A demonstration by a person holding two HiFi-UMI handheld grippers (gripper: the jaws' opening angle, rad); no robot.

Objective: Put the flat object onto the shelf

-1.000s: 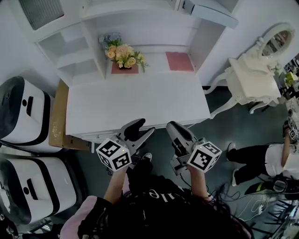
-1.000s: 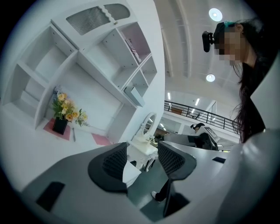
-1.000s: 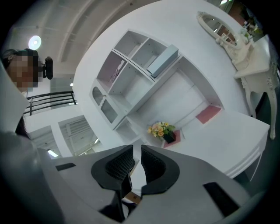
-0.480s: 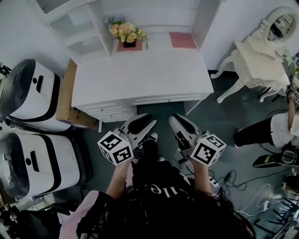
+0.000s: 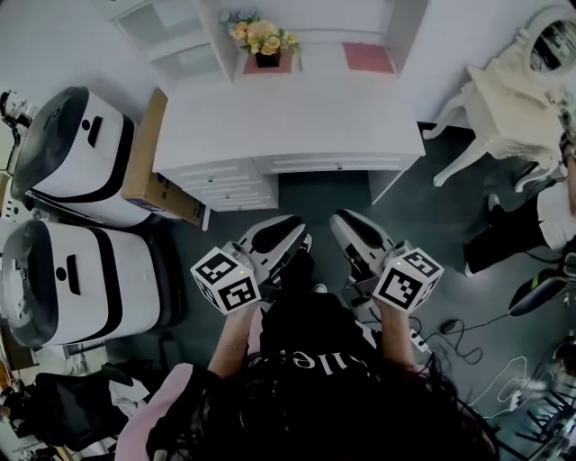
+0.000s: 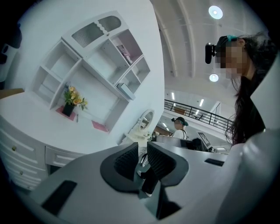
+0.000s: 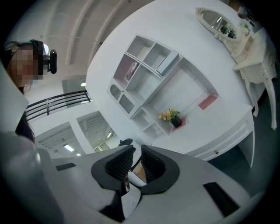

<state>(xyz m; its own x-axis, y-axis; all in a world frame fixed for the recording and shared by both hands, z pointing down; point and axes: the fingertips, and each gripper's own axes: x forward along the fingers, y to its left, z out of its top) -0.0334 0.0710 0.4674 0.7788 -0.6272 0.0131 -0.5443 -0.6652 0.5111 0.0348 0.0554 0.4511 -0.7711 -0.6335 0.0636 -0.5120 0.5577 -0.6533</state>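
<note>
the left gripper (image 6: 141, 156), jaws just closing on nothing, and the right gripper (image 7: 136, 160) hang clenched and empty well apart from the desk (image 5: 288, 117), while a grey flat object (image 7: 168, 64), probably the task's, lies on the upper shelf (image 7: 148, 49), so placing looks done.

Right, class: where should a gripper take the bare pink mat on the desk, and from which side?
Probably its near edge, coming from the front of the white desk: the pink mat lies flat on it, shelf unit behind, an upright panel at its right.
</note>
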